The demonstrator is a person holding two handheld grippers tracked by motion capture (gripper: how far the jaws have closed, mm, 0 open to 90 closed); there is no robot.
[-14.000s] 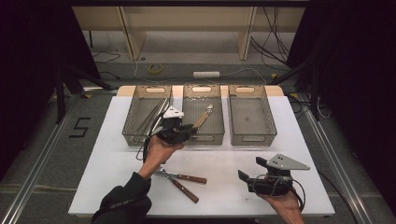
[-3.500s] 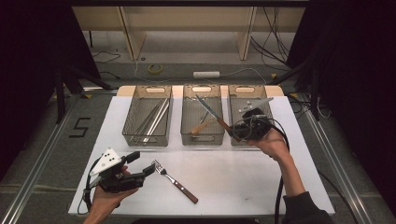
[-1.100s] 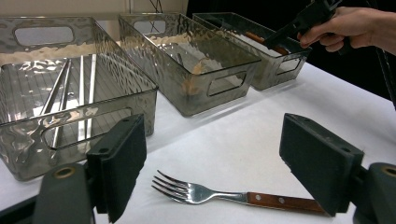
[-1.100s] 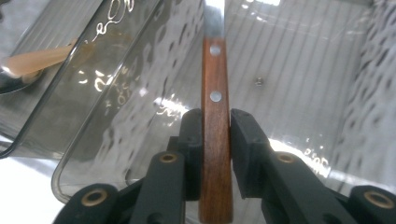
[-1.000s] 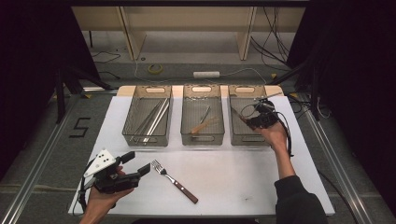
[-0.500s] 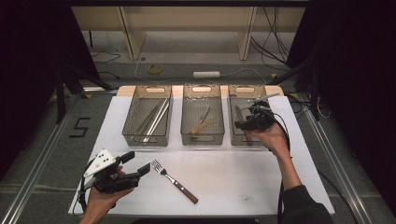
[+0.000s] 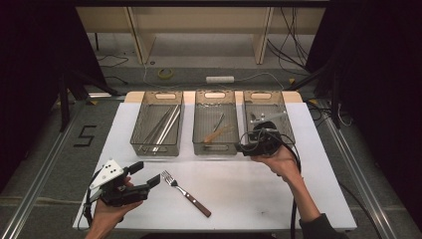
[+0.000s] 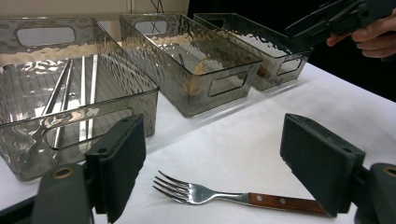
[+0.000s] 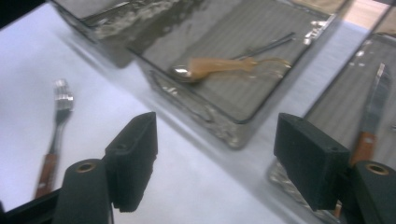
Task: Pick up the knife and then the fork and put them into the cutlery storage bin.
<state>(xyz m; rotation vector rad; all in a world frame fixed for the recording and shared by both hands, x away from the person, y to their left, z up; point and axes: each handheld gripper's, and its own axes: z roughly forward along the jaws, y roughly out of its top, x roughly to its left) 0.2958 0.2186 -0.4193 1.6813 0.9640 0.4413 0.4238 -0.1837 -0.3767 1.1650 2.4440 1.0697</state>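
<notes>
- Wooden-handled fork (image 7: 185, 192) lies alone on the white table (image 7: 259, 199), in front of the three trays, tines toward the trays and handle toward the person; its long axis runs diagonally, from upper left to lower right in the high view.
- Just left of the tines sits the left gripper (image 7: 147, 182), jaws spread and empty; its own view shows the fork (image 8: 238, 198) lying crosswise between the two pads, so this hand is much the nearer.
- Well apart, the right gripper (image 7: 244, 146) hovers at the near rim of the right tray (image 7: 286, 117), where a knife (image 9: 369, 119) lies; its jaws have just been opening and hold nothing.
- Middle tray (image 7: 215, 144) holds a spoon (image 9: 219, 65); the left tray (image 7: 155, 148) holds long metal pieces.
</notes>
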